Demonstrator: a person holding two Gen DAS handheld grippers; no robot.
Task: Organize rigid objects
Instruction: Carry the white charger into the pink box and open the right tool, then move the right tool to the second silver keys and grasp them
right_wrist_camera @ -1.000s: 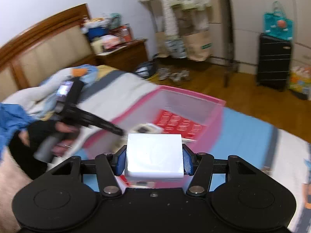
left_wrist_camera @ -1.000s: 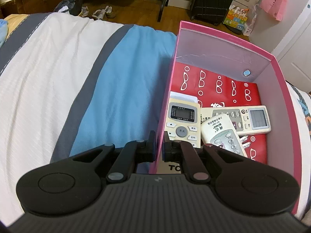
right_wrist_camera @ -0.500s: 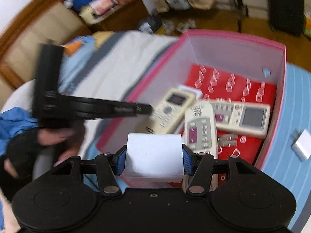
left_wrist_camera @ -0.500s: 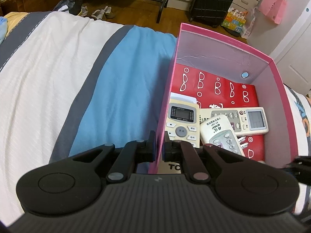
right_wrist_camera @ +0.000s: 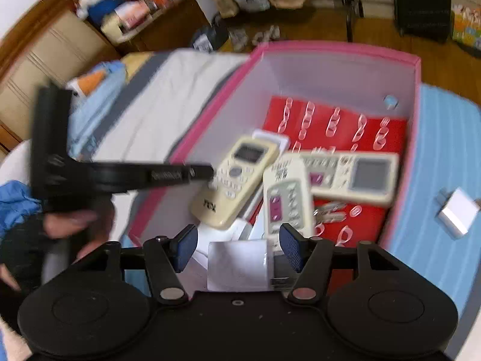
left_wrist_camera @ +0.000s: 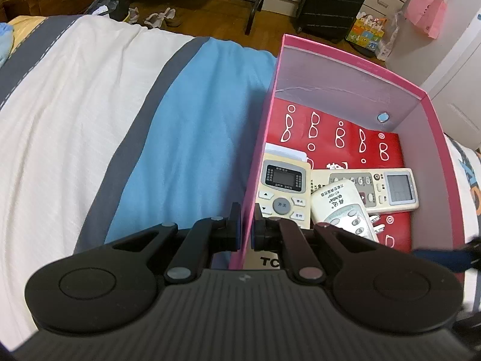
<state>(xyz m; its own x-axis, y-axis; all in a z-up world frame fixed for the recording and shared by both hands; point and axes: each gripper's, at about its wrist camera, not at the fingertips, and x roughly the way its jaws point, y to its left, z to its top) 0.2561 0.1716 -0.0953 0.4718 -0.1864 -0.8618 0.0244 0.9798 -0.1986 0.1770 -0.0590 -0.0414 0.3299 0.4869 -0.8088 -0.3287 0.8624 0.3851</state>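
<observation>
The pink box (left_wrist_camera: 345, 60) sits on the bed (left_wrist_camera: 90, 105), at about 2 o'clock in the left wrist view. The left gripper (left_wrist_camera: 247, 228) is pinched shut on the near side wall of the box, one finger inside and one outside. It holds the box still.

Inside the box lie three remotes on a red sheet with little glasses drawn on it (left_wrist_camera: 330, 126). The cream remote (right_wrist_camera: 237, 180) lies at about 11 o'clock in the right wrist view. The small white remote (right_wrist_camera: 287, 198) is near 12 o'clock. The wide remote with a big screen (right_wrist_camera: 351, 174) lies across the box at about 1 o'clock.

A second ago the right gripper (right_wrist_camera: 239, 248) was squeezing a white box (right_wrist_camera: 237, 266) tight, up above the pink box. Now it has come down low over the near end of the pink box. Its fingers (right_wrist_camera: 185, 248) are opening, and there is a gap on each side of the white box. So the white box sits between the fingers but is no longer pinched. It looks like it has just been let go inside the pink box, in front of the remotes.

That would mean one more thing is put away. A small silver and white thing (right_wrist_camera: 457, 212) is on the blue blanket outside the box, at about 3 o'clock. It may be next to go in.
</observation>
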